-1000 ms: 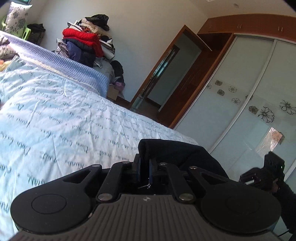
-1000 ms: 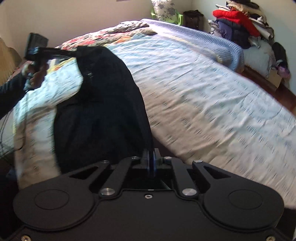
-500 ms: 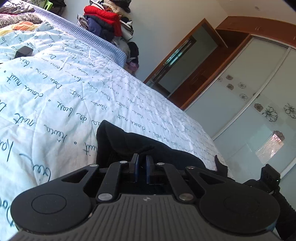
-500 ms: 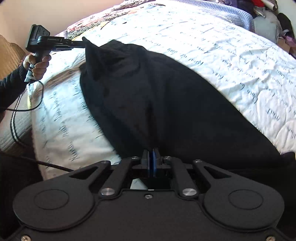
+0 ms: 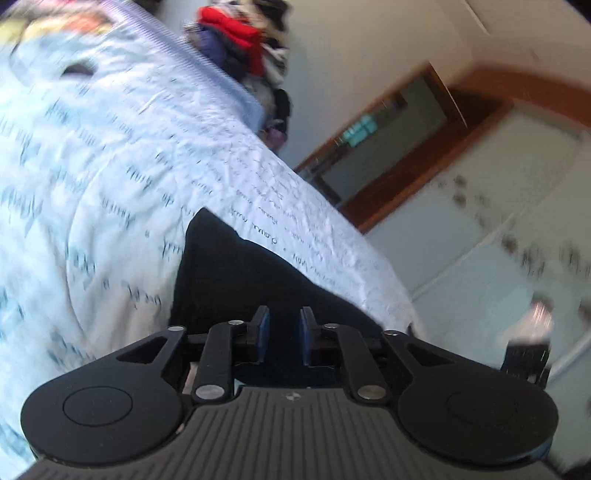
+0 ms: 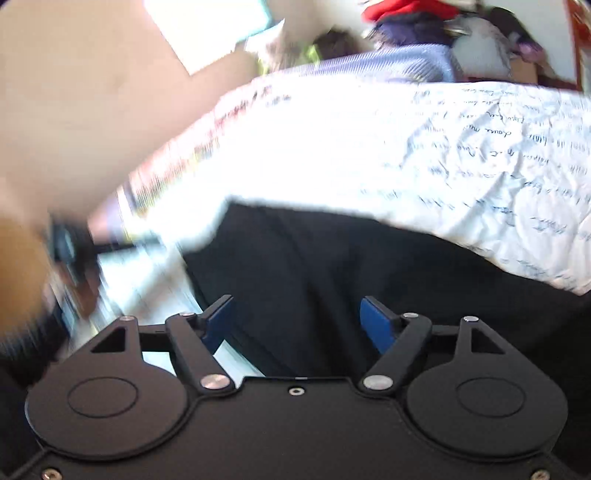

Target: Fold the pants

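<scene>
now, in the left wrist view, the left gripper (image 5: pixel 282 334), clamped half a second ago, is standing slightly apart, soft black pants (image 5: pixel 236 280) lying just ahead on the crinkled quilt (image 5: pixel 110 177). in the right wrist view, the right gripper (image 6: pixel 297 325) is gaping wide over the pants (image 6: pixel 332 273).

Black pants (image 6: pixel 332 266), pale blue quilt (image 5: pixel 110 177) (dark cursive script print), red clothes (image 5: pixel 236 29)

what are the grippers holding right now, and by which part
Nothing. Both the left gripper and the right gripper are open, and the black pants lie loose on the bed quilt.
</scene>
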Motion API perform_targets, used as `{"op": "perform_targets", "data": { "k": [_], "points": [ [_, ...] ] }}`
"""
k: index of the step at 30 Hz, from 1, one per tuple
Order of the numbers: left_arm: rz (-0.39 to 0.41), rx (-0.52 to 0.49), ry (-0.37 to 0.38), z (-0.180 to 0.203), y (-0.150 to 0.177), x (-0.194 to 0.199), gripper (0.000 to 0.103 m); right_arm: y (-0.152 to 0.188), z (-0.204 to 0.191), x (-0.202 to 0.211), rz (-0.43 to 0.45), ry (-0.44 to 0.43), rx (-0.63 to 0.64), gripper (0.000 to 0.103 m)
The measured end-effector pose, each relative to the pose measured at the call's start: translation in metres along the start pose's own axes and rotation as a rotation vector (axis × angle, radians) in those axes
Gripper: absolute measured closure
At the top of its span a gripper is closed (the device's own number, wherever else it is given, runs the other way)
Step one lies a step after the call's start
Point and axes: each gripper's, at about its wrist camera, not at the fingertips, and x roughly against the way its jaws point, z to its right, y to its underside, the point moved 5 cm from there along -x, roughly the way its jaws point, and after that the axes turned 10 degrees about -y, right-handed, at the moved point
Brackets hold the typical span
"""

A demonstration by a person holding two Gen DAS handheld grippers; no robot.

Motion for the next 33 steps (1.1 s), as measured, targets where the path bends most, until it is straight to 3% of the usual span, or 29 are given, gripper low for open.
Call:
{"op": "perform_targets", "data": {
  "k": [2,5,9,13,15,17,19,20,24,27,29,33],
  "points": [
    [-0.005,0.188,0.002,-0.016,0.012,-0.006,0.075,0.002,0.006,-0.002,0.091,-0.112,-0.193,0.025],
    [-0.023,0.341,0.007,-0.028,0.027,-0.015,0.075,0.022,0.016,-0.018,0.103,-0.218,-0.426,0.025],
    [-0.014,0.412,-0.072,-0.040,0.024,-0.029,0.074,0.049,0.025,-0.027,0.076,-0.177,-0.507,0.025],
    [-0.051,0.440,-0.150,-0.046,0.016,-0.042,0.065,0.062,0.030,-0.023,0.076,-0.135,-0.555,0.025],
    [-0.051,0.402,-0.176,-0.039,0.013,-0.044,0.062,0.061,0.031,-0.016,0.090,-0.113,-0.549,0.025],
    [-0.038,0.342,-0.235,-0.032,0.010,-0.048,0.066,0.060,0.033,-0.006,0.105,-0.100,-0.551,0.025],
    [-0.046,0.231,-0.325,-0.021,0.010,-0.052,0.094,0.062,0.035,0.005,0.129,-0.090,-0.555,0.025],
    [-0.049,0.170,-0.353,-0.013,0.010,-0.052,0.098,0.062,0.036,0.008,0.143,-0.080,-0.555,0.025],
    [0.006,-0.011,-0.388,0.018,0.003,-0.035,0.097,0.063,0.040,0.026,0.209,0.004,-0.527,0.026],
    [0.013,-0.034,-0.377,0.023,-0.005,-0.026,0.097,0.070,0.047,0.029,0.181,0.041,-0.540,0.026],
    [-0.017,-0.045,-0.408,0.017,-0.001,-0.030,0.097,0.077,0.054,0.029,0.162,0.073,-0.559,0.026],
    [-0.070,-0.056,-0.470,0.002,0.012,-0.043,0.097,0.080,0.056,0.024,0.156,0.050,-0.602,0.026]
  ]
}}
